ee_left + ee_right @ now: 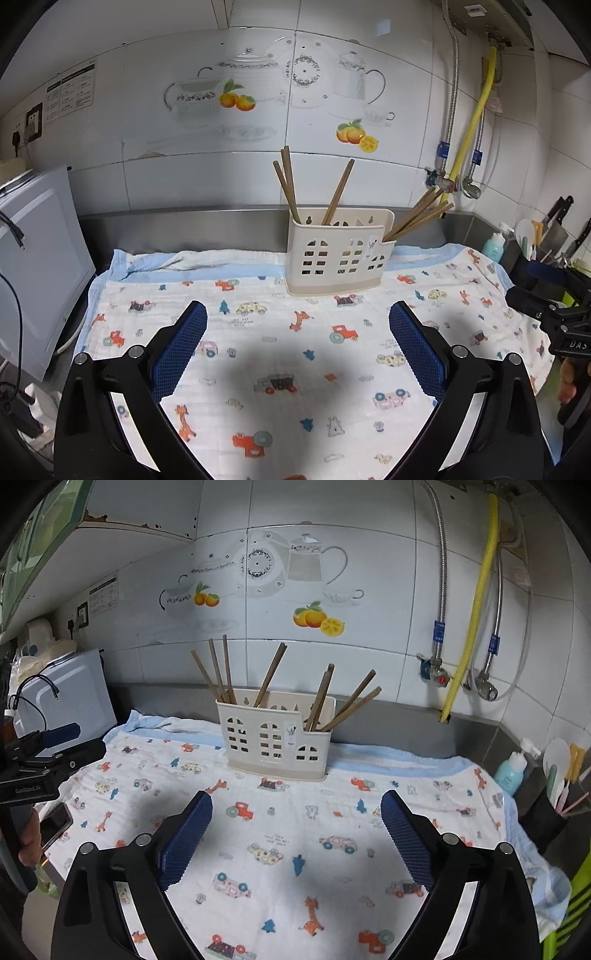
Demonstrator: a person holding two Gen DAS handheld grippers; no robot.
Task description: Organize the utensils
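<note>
both the left gripper and right gripper gape empty over the cloth. the chopsticks all stand in the caddy, so sorting looks finished; next is likely just backing away.

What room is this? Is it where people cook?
Most likely a home kitchen. A utensil holder with wooden chopsticks stands on a steel counter by a tiled wall, knives sit at the right, and a yellow gas hose runs down the wall.

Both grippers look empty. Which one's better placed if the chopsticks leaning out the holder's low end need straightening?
Right, probably. The right gripper is open and faces that end's chopsticks nearly head-on; for the left gripper they sit off right.
</note>
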